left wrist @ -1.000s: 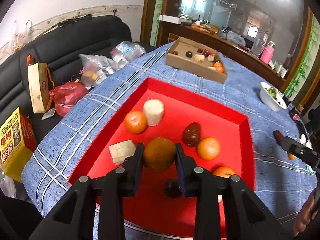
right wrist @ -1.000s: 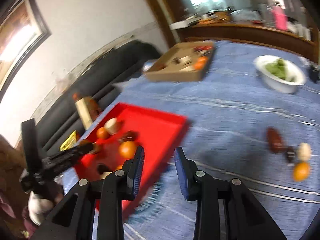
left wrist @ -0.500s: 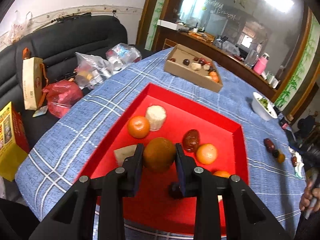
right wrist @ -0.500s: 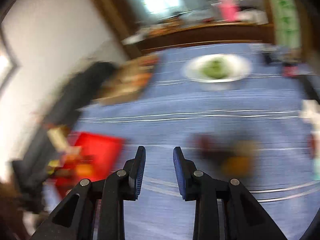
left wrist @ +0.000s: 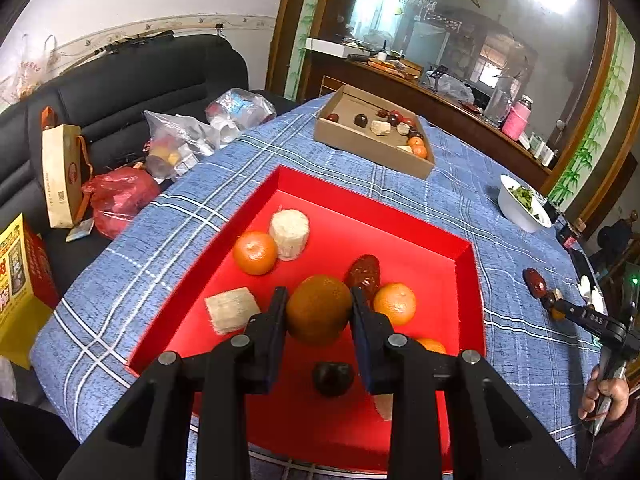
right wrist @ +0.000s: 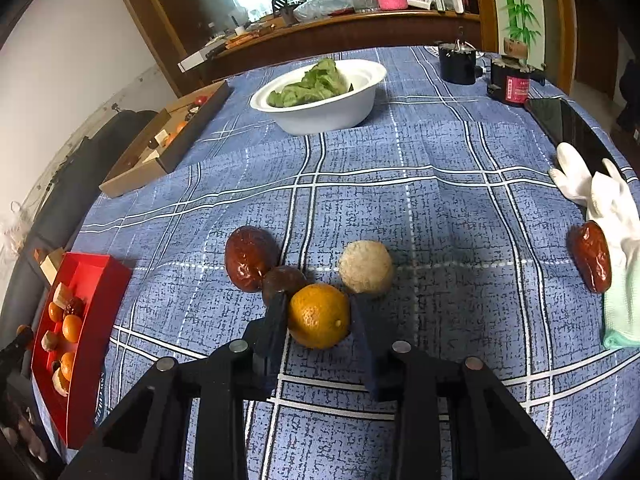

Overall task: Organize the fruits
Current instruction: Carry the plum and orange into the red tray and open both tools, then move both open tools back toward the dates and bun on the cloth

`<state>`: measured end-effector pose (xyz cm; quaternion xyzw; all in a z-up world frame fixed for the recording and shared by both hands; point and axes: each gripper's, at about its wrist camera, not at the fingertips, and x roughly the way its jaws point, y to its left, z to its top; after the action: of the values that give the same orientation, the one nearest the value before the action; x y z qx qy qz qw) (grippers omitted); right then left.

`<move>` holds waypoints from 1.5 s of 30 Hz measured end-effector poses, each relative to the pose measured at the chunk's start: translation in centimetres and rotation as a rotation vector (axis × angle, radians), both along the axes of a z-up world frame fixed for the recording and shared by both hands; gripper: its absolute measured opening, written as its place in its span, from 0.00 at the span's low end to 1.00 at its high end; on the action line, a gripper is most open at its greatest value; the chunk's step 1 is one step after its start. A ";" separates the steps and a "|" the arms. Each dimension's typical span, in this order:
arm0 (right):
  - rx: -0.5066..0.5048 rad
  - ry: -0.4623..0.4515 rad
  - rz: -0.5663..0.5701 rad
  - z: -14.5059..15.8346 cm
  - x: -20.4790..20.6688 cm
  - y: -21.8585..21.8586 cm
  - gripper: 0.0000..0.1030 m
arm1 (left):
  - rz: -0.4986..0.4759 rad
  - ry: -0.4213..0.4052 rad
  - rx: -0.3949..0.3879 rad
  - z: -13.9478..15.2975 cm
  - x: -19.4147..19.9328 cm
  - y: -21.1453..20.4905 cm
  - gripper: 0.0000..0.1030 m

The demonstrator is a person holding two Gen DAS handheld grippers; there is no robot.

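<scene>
We are gripping a brownish-orange fruit with our left gripper, its two pads clamped on the fruit's sides, over the red tray. Inside the tray, a dark red date is sitting at one o'clock from the held fruit, with a small orange at three o'clock just beside it. A dark round fruit is lying at six o'clock between our gripper's arms. At ten o'clock another orange is touching a pale cylinder-shaped piece, and a beige block is resting at nine o'clock.

Our right gripper is closing its pads against a yellow-orange citrus that is sitting on the blue plaid tablecloth, well apart from the tray. A small dark brown fruit is touching the citrus at ten o'clock, a glossy red date is lying just beyond that, and a pale fuzzy ball is resting at one o'clock. Another date is lying at three o'clock, against a white glove.

Farther out at twelve o'clock, a white bowl is holding green leaves, and a cardboard box with more fruit is standing at ten o'clock.
</scene>
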<state>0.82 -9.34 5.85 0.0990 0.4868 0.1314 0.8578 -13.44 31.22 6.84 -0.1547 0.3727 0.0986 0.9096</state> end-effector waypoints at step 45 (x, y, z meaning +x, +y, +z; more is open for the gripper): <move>0.021 -0.140 0.447 5.0 -4.0 24.1 0.48 | 0.033 -0.001 0.120 0.5 0.5 -1.4 0.65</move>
<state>-3.17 14.79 10.85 -0.0116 0.4344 0.3296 0.8382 -12.94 29.84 7.39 -0.1063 0.3631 0.1358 0.9156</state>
